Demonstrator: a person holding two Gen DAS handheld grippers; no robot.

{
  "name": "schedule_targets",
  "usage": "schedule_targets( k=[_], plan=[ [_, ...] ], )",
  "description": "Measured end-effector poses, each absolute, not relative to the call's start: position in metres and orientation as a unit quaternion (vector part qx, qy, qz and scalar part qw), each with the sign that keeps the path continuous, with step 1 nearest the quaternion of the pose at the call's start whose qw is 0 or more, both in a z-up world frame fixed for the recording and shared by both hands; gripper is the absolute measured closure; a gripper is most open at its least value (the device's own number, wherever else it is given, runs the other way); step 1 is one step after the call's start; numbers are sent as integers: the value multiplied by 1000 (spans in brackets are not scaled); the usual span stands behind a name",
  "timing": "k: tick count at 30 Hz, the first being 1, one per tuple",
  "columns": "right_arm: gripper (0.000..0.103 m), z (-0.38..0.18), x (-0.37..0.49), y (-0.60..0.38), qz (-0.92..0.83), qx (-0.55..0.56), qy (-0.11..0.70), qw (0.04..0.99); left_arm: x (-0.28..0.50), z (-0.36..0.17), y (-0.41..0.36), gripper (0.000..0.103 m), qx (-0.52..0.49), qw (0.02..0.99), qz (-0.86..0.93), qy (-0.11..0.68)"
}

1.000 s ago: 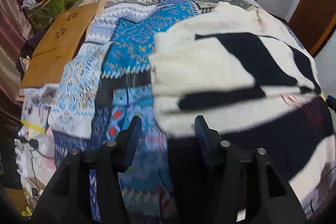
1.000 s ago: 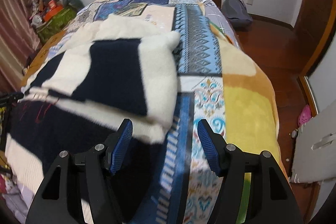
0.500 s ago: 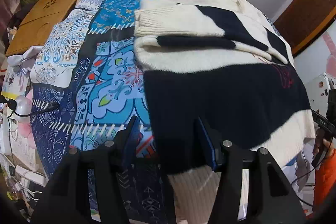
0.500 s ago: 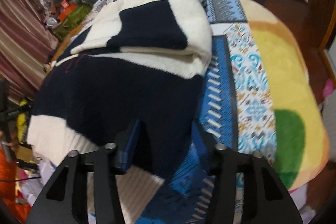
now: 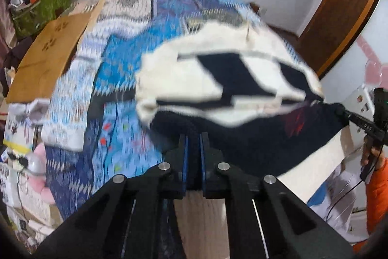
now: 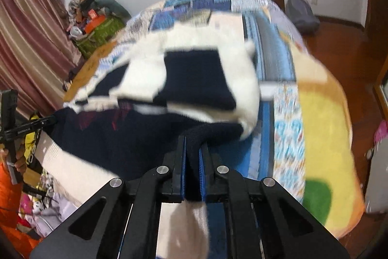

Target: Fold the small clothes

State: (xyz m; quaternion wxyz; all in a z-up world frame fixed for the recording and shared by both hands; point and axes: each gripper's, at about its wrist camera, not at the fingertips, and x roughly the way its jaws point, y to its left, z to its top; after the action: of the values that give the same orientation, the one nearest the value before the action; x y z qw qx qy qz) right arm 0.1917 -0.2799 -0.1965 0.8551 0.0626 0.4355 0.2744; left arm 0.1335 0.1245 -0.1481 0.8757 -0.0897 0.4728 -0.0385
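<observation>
Both tongs, left (image 5: 193,137) and right (image 6: 192,141), clamped tight on the sweater's (image 5: 218,79) dark hem over the patchwork bed (image 5: 116,69); cardboard (image 5: 46,52) alongside.

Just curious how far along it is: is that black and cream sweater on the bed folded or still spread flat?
Partly folded: the sweater's top part is doubled over, and its dark lower part is pinched up.

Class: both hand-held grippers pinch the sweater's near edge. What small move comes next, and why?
Probably lift and carry that edge forward over the folded sleeves: the left hand-held gripper and right hand-held gripper are shut on the sweater, whose navy lower half is still unfolded.
</observation>
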Motion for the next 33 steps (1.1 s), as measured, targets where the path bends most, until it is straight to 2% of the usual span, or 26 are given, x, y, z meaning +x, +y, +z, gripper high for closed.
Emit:
schedule_targets(
  k=[6, 12, 16, 20, 23, 25, 26, 27, 28, 33],
  plan=[
    [95, -171, 227, -271, 269, 45, 403, 874, 187, -135, 144, 95, -107, 886, -15, 452],
    [95, -196, 278, -265, 238, 52, 430, 869, 239, -188, 171, 96, -113, 857, 56, 500],
    [95, -221, 301, -268, 223, 63, 462, 856, 244, -223, 187, 96, -115, 836, 72, 531],
    [94, -219, 289, -271, 230, 46, 454, 860, 223, -221, 188, 95, -97, 843, 65, 525],
    [90, -211, 275, -278, 232, 42, 450, 861, 203, -206, 183, 79, -79, 852, 64, 514],
    [80, -207, 265, -284, 232, 48, 448, 862, 187, -195, 179, 51, -74, 858, 63, 505],
    [75, -205, 260, -286, 231, 48, 447, 863, 177, -188, 176, 48, -72, 862, 66, 498],
    [61, -203, 255, -288, 226, 44, 443, 866, 170, -185, 174, 48, -70, 864, 68, 495],
    [52, -201, 248, -289, 218, 35, 436, 872, 163, -182, 171, 48, -68, 864, 69, 494],
    [52, -204, 225, -295, 218, 25, 432, 875, 129, -179, 159, 47, -89, 858, 61, 502]
  ],
)
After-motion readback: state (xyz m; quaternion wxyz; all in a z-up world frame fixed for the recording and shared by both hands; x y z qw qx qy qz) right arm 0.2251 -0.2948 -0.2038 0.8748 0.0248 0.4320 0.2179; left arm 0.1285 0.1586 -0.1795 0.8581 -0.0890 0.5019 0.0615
